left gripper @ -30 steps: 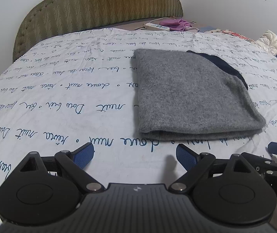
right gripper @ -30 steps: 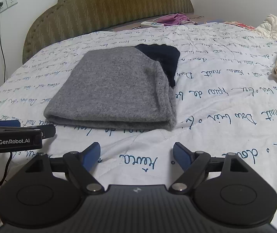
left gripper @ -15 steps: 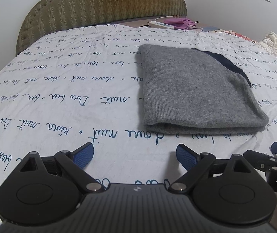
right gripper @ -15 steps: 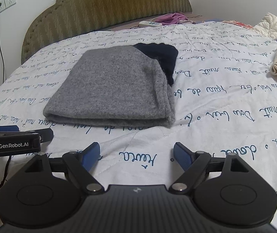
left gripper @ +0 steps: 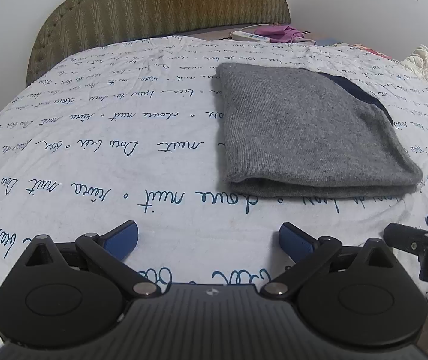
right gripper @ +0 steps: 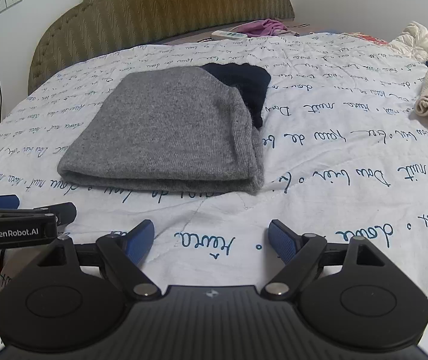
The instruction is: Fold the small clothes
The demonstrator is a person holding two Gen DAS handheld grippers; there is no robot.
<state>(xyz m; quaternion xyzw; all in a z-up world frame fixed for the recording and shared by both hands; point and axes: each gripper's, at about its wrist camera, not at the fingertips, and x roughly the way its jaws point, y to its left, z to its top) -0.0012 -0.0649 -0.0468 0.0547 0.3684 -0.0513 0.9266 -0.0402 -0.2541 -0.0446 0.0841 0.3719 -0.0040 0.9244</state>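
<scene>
Grey folded sweater [left gripper: 307,132] lies on the printed bedsheet [left gripper: 94,138], beyond both grippers. Left gripper [left gripper: 208,237] is opening with nothing between its jaws; right gripper [right gripper: 211,240] stands wide, empty.

left gripper [left gripper: 208,238] opening, right gripper [right gripper: 211,241] agape

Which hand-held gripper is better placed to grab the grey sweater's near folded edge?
Probably right: the right hand-held gripper faces the grey sweater nearly head-on. The left hand-held gripper, jaws opening and empty, sits off its left corner.
</scene>
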